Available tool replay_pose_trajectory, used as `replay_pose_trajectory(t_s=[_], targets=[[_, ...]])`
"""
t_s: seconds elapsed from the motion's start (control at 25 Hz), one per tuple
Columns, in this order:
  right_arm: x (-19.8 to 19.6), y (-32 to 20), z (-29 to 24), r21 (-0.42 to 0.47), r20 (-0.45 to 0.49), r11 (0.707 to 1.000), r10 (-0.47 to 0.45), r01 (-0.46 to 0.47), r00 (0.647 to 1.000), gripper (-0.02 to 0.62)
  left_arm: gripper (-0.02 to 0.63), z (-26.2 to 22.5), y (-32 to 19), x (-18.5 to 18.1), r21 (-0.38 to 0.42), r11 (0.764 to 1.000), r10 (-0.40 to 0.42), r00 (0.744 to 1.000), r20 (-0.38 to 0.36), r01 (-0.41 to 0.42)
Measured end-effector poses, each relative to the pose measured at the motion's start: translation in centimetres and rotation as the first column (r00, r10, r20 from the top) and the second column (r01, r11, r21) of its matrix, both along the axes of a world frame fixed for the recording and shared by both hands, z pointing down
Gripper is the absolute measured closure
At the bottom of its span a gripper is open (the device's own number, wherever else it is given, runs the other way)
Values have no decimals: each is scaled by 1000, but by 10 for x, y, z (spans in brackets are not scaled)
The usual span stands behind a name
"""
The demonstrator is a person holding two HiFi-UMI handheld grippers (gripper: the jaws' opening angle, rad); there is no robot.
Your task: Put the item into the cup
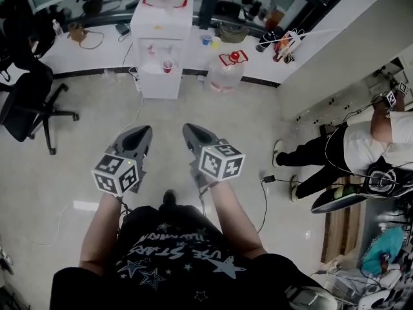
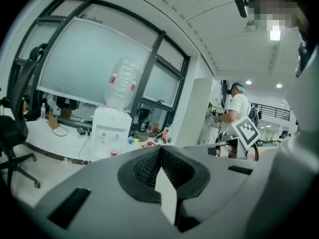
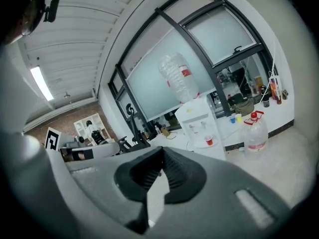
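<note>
A small red cup [image 1: 168, 65] stands in the tray of a white water dispenser [image 1: 160, 50] against the far counter; it also shows as the red cup [image 2: 114, 152] and the red cup [image 3: 209, 141]. My left gripper [image 1: 144, 130] and right gripper [image 1: 188, 128] are held side by side at waist height, pointing at the dispenser from some distance. Both are shut with nothing between the jaws, as the left gripper [image 2: 160, 149] and right gripper [image 3: 162, 151] show. No loose item to pick is visible.
A water jug with a red cap [image 1: 226, 72] stands on the floor right of the dispenser. Blue and yellow cups [image 1: 210, 40] sit on the counter. A black office chair [image 1: 26, 102] is at left. Another person [image 1: 348, 150] crouches at right beside a white wall.
</note>
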State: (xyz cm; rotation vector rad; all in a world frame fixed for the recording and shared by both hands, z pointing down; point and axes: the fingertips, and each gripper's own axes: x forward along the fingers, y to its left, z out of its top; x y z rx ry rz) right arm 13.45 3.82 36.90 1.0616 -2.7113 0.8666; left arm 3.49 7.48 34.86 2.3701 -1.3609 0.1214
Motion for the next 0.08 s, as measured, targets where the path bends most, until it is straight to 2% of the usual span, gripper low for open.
replay_pose_trajectory(t_s=[0.08], targets=[[-7,7,-3,-4,3,1000,-3,3,1000,595,600,0,10,-6,-7,1000,-1,1000,-4,1]])
